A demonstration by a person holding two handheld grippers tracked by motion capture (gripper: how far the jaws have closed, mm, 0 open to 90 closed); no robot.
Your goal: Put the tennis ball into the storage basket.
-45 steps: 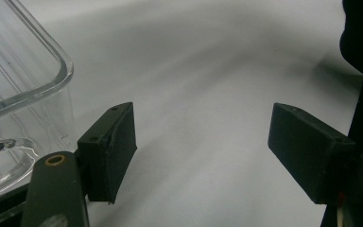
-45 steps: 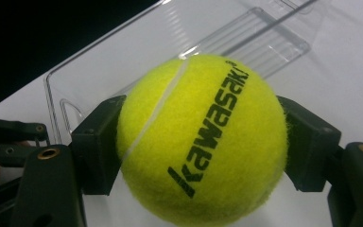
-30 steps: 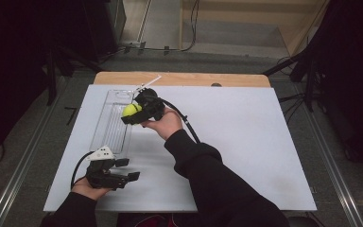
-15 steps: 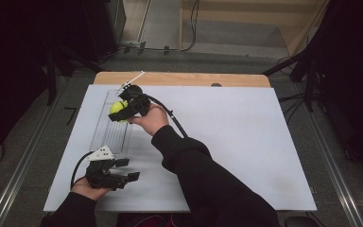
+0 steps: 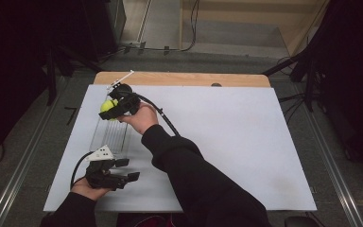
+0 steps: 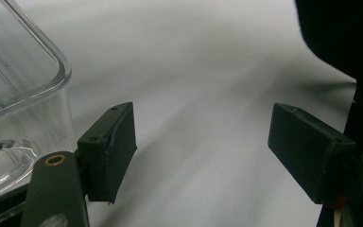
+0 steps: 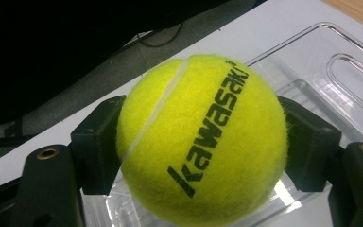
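Right claw (image 5: 109, 108) with tennis ball (image 7: 201, 139), now farther left over clear tray (image 5: 108, 135).

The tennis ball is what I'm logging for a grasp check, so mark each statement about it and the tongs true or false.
1. The right tongs grip the tennis ball. True.
2. The ball rests on the table. False: it is held over the clear plastic container.
3. The left tongs are shut. False: they are open, holding nothing.
4. The ball reads KAWASAKI. True.
5. The left tongs sit beside the container. True.
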